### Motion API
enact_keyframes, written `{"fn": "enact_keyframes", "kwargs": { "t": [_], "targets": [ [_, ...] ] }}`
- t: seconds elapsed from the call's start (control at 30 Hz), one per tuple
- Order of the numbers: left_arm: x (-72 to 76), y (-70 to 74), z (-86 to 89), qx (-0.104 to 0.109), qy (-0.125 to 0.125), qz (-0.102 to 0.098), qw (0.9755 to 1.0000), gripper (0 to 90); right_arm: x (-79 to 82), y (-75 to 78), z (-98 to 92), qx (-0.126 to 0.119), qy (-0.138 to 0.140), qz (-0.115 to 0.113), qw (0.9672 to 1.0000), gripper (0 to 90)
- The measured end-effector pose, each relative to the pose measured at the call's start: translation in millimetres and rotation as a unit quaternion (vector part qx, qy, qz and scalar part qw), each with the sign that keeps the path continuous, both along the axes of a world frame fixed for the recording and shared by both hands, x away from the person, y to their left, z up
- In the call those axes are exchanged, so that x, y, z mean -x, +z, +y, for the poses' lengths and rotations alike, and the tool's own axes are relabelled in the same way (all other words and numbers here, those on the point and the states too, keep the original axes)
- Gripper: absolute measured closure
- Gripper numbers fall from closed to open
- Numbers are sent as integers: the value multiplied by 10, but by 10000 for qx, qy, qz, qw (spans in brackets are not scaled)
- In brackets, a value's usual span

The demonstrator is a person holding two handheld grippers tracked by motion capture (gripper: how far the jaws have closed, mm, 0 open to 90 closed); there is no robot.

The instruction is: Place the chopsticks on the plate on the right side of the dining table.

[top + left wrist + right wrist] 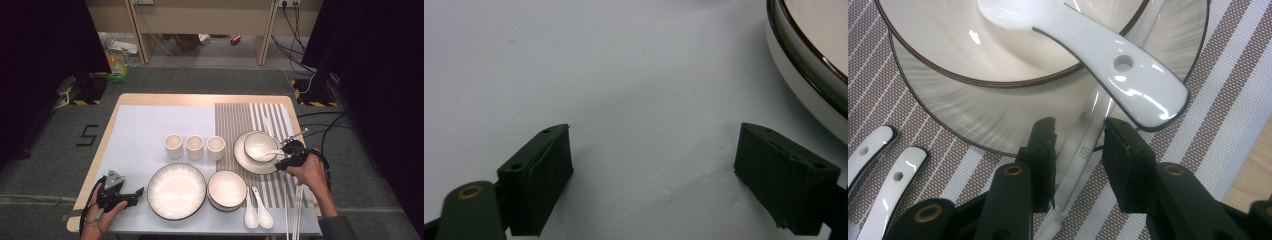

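Right tongs (1078, 127): jaws partly apart, low over the near right rim of a small plate (973, 120) on the striped placemat (1228, 100). A pair of white chopsticks (1083, 145) runs lengthwise through the gap between the jaws. One pad sits at the chopsticks' edge, while a sliver of plate shows between them and the other pad. No firm grip visible.

Chopsticks: lying across the plate's rim, passing under the handle of a white ceramic spoon (1118, 75). The spoon's scoop rests inside the bowl (948, 45) that stands on the plate, and its handle overhangs the bowl's rim toward the tongs. In the high view this set sits at the right of the surface (150, 130), on the placemat's far half.

Left tongs (654, 145): jaws wide apart with nothing between them, resting low over the pale sheet at the near left corner of the surface. The rim of the large plate (814, 65) is just to their right, not touching.

Other items, high view:
- Three cups (195, 146) stand in a row at the centre.
- A second bowl (226, 189) stands just right of the large plate.
- Two more white spoons (257, 210) lie side by side, near, on the placemat's edge.
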State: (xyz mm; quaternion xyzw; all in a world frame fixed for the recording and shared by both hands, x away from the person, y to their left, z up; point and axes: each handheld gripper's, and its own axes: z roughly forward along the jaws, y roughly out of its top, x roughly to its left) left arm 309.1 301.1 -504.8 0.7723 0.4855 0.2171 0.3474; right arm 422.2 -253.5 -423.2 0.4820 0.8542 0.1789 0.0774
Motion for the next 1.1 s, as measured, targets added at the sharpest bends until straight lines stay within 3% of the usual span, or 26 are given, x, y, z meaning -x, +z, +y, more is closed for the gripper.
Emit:
{"fn": "enact_keyframes", "kwargs": {
  "t": [0.17, 0.43, 0.57, 0.83, 1.1],
  "targets": [
    [0, -1, -1, 0, 4, -7, 10000, 143, -31, 23, -45, 106, 117, 15, 9999, 707],
    [1, 0, -1, -6, 7, -5, 10000, 143, -124, 19, -175, 39, 466, 34, 9989, 722],
    [0, 0, 0, -3, 0, 0, 10000, 143, -170, 19, -242, 38, 775, 28, 9970, 723],
    [0, -2, -2, -3, 8, -14, 10000, 143, -266, 23, -337, 24, 1129, 84, 9936, 733],
    [0, -2, -2, -3, 9, -17, 10000, 143, -394, 28, -419, 128, 1564, 63, 9876, 744]
  ]
}}
